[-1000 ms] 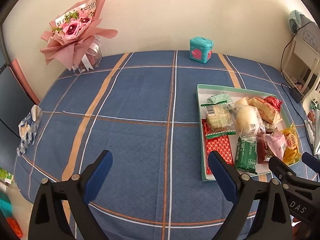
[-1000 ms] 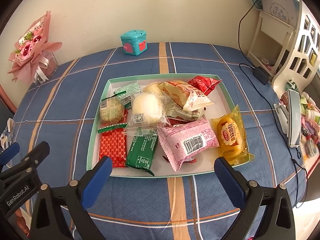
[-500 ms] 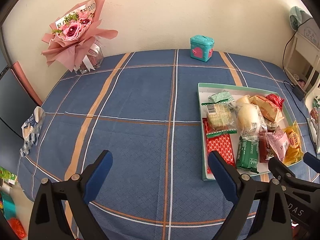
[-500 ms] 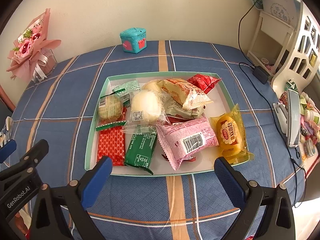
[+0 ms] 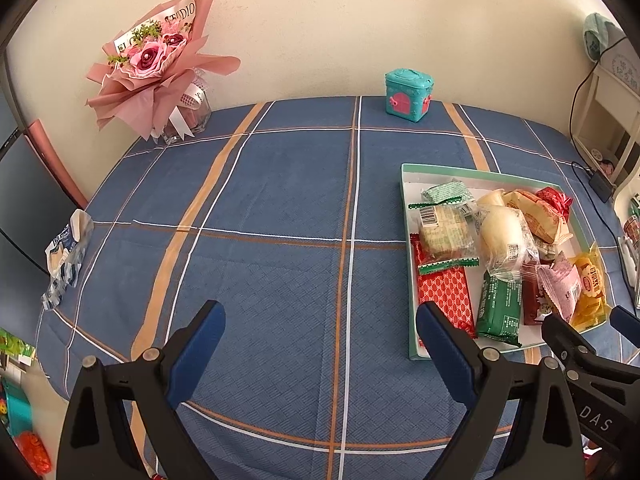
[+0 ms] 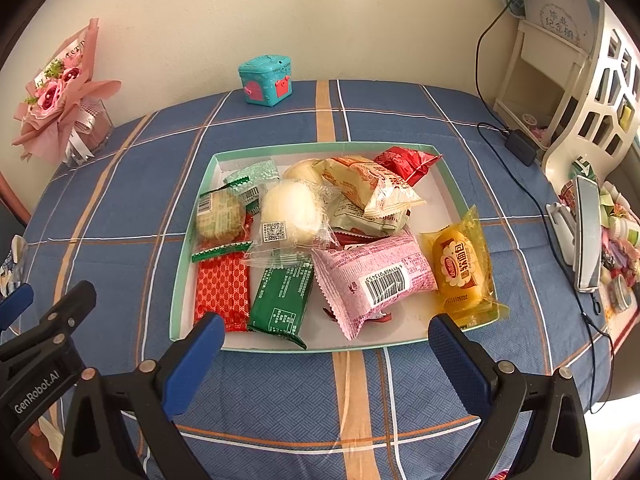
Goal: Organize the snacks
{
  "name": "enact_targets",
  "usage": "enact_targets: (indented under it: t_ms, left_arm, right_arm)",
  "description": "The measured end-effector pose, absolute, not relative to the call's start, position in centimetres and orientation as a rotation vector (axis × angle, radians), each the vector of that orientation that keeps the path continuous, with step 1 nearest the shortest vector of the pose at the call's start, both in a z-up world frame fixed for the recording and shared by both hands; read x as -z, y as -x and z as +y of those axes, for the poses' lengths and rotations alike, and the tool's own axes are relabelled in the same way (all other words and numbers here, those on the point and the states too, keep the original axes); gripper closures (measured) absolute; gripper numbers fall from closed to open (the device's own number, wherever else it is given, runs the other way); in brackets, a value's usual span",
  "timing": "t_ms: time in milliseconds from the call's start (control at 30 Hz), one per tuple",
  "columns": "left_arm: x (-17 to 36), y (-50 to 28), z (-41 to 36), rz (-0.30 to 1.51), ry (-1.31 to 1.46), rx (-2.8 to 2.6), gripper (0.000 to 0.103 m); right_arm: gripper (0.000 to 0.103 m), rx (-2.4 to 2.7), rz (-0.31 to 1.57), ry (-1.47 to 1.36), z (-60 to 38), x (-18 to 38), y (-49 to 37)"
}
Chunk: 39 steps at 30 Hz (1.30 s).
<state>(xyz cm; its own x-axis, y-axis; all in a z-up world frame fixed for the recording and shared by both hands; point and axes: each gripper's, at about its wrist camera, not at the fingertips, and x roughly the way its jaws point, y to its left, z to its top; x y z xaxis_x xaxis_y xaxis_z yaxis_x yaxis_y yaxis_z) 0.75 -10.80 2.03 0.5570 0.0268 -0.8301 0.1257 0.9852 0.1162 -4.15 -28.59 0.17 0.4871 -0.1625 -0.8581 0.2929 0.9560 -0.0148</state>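
Your right gripper [image 6: 322, 332] hangs wide open, empty, just short of the snack tray [image 6: 188, 248]. Your left gripper [image 5: 320, 324], equally wide, faces bare tablecloth [image 5: 280, 208]; lower packets lie partly buried.

"GenRobot.AI" on left hand-held gripper [image 6: 24, 312], "STUDIO" on bouquet wrap [image 5: 160, 60]

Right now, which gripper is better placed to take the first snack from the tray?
Right. The right gripper hangs open directly before the tray, nearest the pink packet; the left gripper faces bare tablecloth beside it.
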Motion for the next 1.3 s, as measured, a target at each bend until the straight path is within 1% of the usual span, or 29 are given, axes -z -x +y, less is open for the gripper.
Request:
enact_targets:
  t_ms: [1300]
  left_arm:
    - [-1.42,-1.08,-10.27,1.016,-0.188,0.038,0.007]
  right_arm:
    - [0.000,0.277,1.032,-0.148,-28.60,0.12,4.10]
